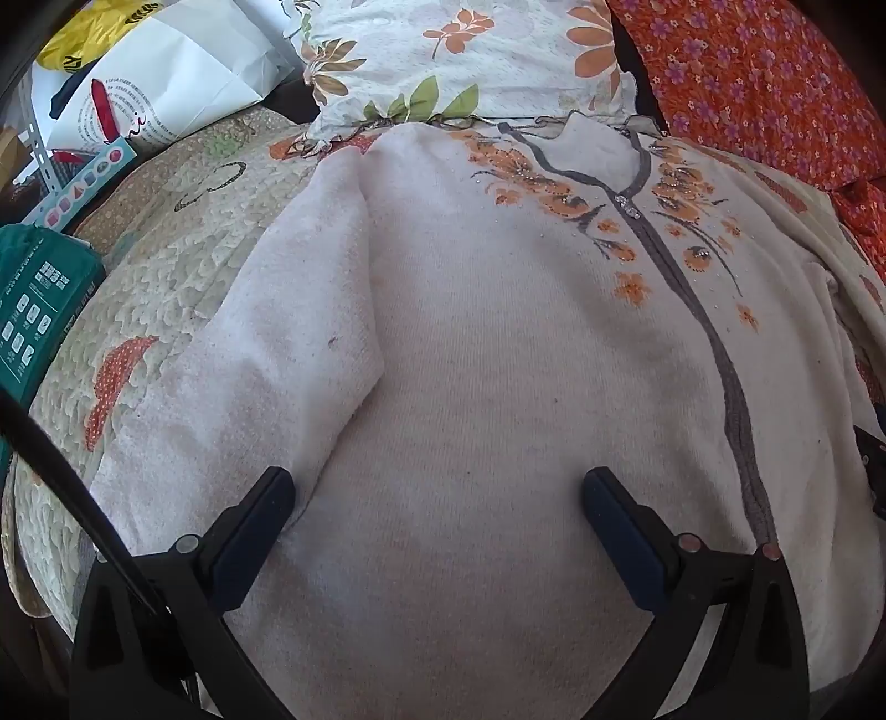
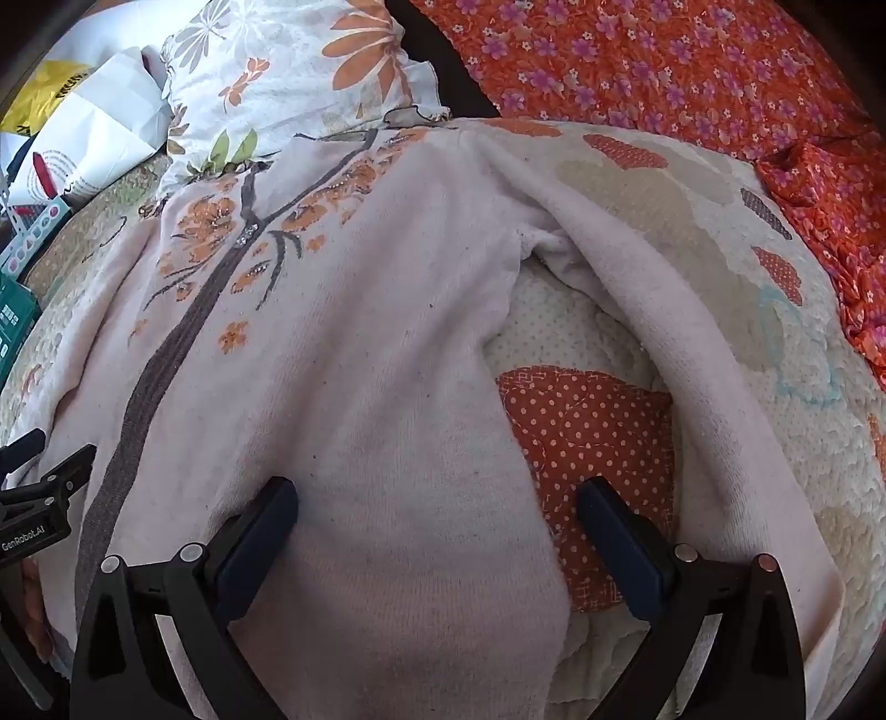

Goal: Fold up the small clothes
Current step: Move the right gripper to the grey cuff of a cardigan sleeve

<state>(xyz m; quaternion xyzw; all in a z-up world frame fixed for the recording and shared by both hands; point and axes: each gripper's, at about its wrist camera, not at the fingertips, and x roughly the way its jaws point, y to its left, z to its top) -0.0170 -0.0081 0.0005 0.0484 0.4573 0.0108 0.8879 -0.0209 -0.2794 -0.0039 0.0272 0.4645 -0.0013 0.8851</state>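
Left wrist view looks down on a bed covered by a cream quilt (image 1: 183,277) with orange polka-dot patches. A pale pink knit sweater (image 1: 498,360), printed with orange blossoms and a grey branch, lies spread flat across the quilt and fills the middle of the frame; one sleeve is folded in at centre left. A floral pillow (image 1: 454,61) sits at the top, an orange flowered blanket (image 1: 775,83) at upper right. At upper left lie a white paper bag (image 1: 166,72) with small print too blurred to read, something yellow (image 1: 88,27), and at the left edge a green box (image 1: 39,299).

The left gripper (image 1: 437,498) holds its jaws wide apart above the sweater's lower body, gripping nothing.

Right wrist view shows the same sweater (image 2: 360,360) at centre and left, its other sleeve trailing down the right side over the quilt (image 2: 803,360). The right gripper (image 2: 437,509) also has its jaws fully apart and empty, straddling the sweater's side edge; whether the tips touch the cloth cannot be told. At the left edge, the other gripper's body reads "GenRobot.AI".
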